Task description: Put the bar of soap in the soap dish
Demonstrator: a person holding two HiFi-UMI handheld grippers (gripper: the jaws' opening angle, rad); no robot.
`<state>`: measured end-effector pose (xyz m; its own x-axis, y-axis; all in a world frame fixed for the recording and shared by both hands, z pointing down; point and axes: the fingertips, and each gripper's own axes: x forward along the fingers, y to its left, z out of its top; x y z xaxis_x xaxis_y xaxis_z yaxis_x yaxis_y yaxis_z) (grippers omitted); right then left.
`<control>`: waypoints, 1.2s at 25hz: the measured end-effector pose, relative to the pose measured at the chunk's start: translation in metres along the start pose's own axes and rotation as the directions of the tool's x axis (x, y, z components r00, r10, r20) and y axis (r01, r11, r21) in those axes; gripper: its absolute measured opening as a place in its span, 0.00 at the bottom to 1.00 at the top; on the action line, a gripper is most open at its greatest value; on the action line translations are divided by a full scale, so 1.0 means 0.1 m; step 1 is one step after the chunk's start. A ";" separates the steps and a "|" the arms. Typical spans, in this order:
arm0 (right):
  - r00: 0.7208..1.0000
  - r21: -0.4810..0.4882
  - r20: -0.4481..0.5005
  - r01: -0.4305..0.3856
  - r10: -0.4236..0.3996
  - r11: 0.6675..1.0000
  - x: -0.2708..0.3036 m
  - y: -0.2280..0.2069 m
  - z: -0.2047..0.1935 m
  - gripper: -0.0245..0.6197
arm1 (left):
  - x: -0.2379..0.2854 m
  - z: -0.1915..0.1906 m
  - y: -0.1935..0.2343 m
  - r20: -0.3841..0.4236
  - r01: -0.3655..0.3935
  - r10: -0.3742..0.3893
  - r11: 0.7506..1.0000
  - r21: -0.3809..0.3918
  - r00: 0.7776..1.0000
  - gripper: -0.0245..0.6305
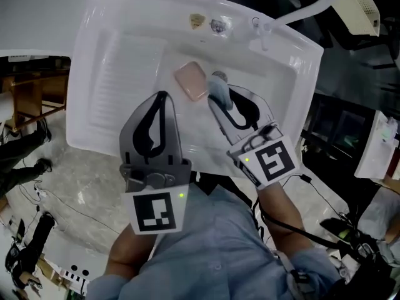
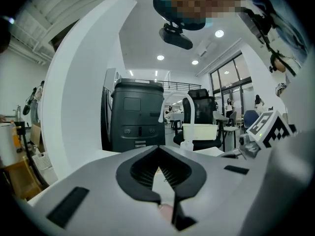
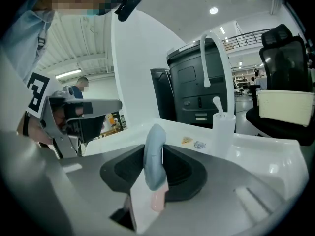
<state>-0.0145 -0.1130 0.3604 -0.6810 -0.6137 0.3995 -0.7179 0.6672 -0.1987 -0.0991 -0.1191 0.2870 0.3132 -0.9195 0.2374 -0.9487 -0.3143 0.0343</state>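
**White basin, pink bar loose between two gripper tips**

White moulded sink (image 1: pixel 94 55) fills the head view, with its ribbed drainer at the left and a tap (image 1: pixel 300 11) at the upper right. The bar of soap (image 1: pixel 190 81) lies flat on the basin floor, in no dish. It is a pale pink slab with rounded corners, and its long axis runs from upper left to lower right in that view.

The right gripper (image 1: pixel 219 99) is clamped on a blue-grey curved piece, which I take to be the soap dish (image 1: pixel 219 85). It is held on edge just beside the bar's right end; I cannot tell whether the two touch.

The left gripper (image 1: pixel 163 97) has its jaws together with nothing between them, and its tip is near the bar's lower left side. The soap lies ahead and slightly to the right of that tip. The free left gripper therefore seems best placed to take the bar, once opened across its short width.
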 end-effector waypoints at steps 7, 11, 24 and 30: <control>0.998 0.009 -0.064 -0.018 0.019 1.000 0.35 -0.09 -0.30 0.22 | 0.17 -0.16 0.14 -0.014 0.010 -0.010 1.000 -0.025 1.000 0.05; 0.995 0.024 -0.101 -0.020 0.022 1.000 0.52 -0.12 -0.48 0.22 | 0.26 -0.28 0.24 -0.035 0.005 -0.007 0.999 -0.049 0.999 0.05; 0.984 0.054 -0.174 -0.018 0.028 0.998 0.85 -0.22 -0.96 0.22 | 0.38 -0.55 0.41 -0.087 0.024 -0.031 0.996 -0.082 0.996 0.05; 0.979 0.060 -0.202 -0.011 0.023 0.998 0.94 -0.24 -1.18 0.22 | 0.42 -0.64 0.60 -0.100 -0.008 -0.001 0.996 -0.092 0.995 0.05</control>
<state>-0.0441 -0.1371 0.5082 -0.6537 -0.5005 0.5676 -0.7181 0.6469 -0.2566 -0.1457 -0.1614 0.3611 0.3081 -0.8912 0.3329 -0.9512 -0.2834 0.1219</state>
